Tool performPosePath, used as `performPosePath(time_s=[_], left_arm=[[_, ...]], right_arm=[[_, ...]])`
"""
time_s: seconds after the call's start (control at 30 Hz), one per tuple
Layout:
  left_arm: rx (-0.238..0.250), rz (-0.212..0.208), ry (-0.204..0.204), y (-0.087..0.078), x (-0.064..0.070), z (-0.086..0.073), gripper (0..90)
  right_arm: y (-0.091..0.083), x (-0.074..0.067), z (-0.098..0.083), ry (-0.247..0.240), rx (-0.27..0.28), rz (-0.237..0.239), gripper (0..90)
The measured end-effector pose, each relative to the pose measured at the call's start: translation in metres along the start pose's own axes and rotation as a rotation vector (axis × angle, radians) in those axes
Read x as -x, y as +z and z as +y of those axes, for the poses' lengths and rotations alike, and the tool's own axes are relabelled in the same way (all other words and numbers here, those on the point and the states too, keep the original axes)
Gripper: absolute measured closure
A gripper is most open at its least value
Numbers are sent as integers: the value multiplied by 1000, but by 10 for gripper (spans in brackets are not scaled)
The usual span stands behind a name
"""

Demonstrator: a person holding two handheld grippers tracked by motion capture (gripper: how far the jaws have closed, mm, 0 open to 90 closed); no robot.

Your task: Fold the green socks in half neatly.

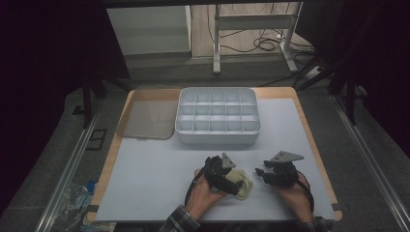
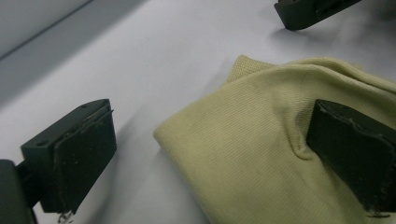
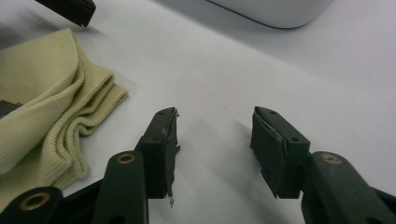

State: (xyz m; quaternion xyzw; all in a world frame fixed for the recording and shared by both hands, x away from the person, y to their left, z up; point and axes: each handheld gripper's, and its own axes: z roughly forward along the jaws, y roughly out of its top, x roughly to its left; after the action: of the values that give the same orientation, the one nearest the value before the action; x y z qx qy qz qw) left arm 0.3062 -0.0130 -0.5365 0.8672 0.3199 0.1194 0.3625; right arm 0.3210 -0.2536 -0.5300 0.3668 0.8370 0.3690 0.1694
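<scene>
Pale yellow ribbed-knit cloth (image 1: 240, 183), folded into a soft bundle, is what I am working on; it lies at the near edge of the table between my two hands, well short of the tray.

Working down from the biggest thing: the grey mat-covered table (image 1: 159, 169) with its wooden rim carries everything. At its far side stands the white plastic tray with many small compartments (image 1: 217, 140), and as far as I can see from the high view none of them holds anything. Just left of the tray, flat on the table, lies its translucent brownish lid (image 1: 145, 118), so the box is already uncovered.

Next, my left gripper (image 2: 210, 154). Its jaws stand wide apart, one on bare table, the other resting on top of the cloth and denting it a little. The pads do not squeeze the fabric between them, so I read this as the cloth set down and let go, not held.

My right gripper (image 3: 215, 144) sits just beside the cloth, its jaws partly apart with nothing between them, only bare mat. The cloth's ribbed cuff edge lies to its left, close but not touching.

My judgement of progress: folding looks done or nearly so, since the layers are stacked and the cuff edges lie together. What remains is to pick the bundle up and place it in the tray.
</scene>
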Motion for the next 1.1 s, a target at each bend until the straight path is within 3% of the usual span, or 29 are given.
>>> performPosePath(time_s=[0.2,0.3,0.4,0.57,0.83,1.1], left_arm=[[31,-2,-10,-10,-3,5,37],[33,-6,-23,-6,-3,6,37],[23,-11,-18,4,-1,6,35],[16,4,5,6,2,7,22],[22,-14,13,-11,4,-1,32],[55,4,-36,-31,-13,-13,90]], right_arm=[[0,0,0,-6,1,-2,501],[0,-1,0,-6,1,-3,501],[0,-1,0,-6,2,-3,501],[0,-1,0,-7,2,-4,500],[0,-1,0,-8,2,-4,499],[0,-4,0,-10,1,-22,497]])
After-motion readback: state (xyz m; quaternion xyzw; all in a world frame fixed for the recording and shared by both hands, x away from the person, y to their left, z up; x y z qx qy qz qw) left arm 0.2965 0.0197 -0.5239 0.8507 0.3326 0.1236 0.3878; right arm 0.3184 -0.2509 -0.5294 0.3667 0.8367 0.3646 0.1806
